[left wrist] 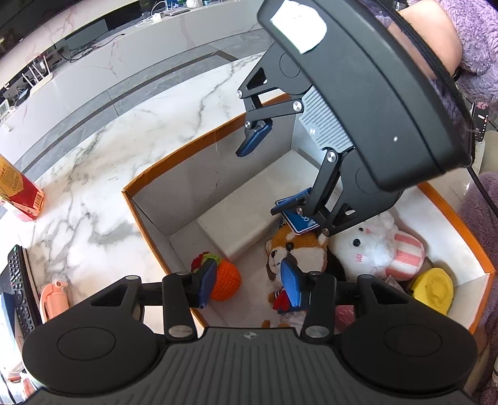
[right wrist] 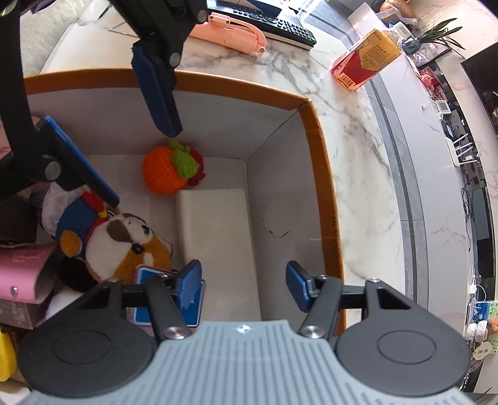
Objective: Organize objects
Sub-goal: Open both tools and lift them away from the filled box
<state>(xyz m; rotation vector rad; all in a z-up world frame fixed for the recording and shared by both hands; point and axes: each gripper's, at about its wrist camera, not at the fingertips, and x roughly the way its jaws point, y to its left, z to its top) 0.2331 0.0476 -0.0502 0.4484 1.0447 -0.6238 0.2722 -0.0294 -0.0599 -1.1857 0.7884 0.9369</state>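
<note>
I have both grippers angled steeply down over the open box (left wrist: 162, 174), which sits on the marble surface (left wrist: 93, 174). Nearest to me, the left gripper (left wrist: 249, 282) has its fingers parted with nothing between them; they hang above the box floor, with the crocheted orange (left wrist: 224, 284) under the left finger and the brown plush dog (left wrist: 295, 249) under the right one. The right gripper (right wrist: 246, 285) also stands open and holds nothing, and it hovers over the white pad (right wrist: 218, 249) lying along the box's side wall; a small blue card (right wrist: 165, 296) lies under its left finger, next to the dog's head. Deeper in the box, toward the far corner, sit a white plush bunny (left wrist: 373, 246) and a yellow round container (left wrist: 434, 288), packed close together. My reading is that the step in hand is picking or nudging one toy inside the box, most likely the orange or the dog. To do it well I would centre the left fingers on one toy only, come straight down so neither finger snags the box wall, and keep the two grippers apart, since they crowd the same opening. Beyond the box, still on the surface, wait a pink handled tool (right wrist: 230, 31), a remote control (right wrist: 274, 23) and a red and yellow carton (right wrist: 364, 59) near the far edge.
</note>
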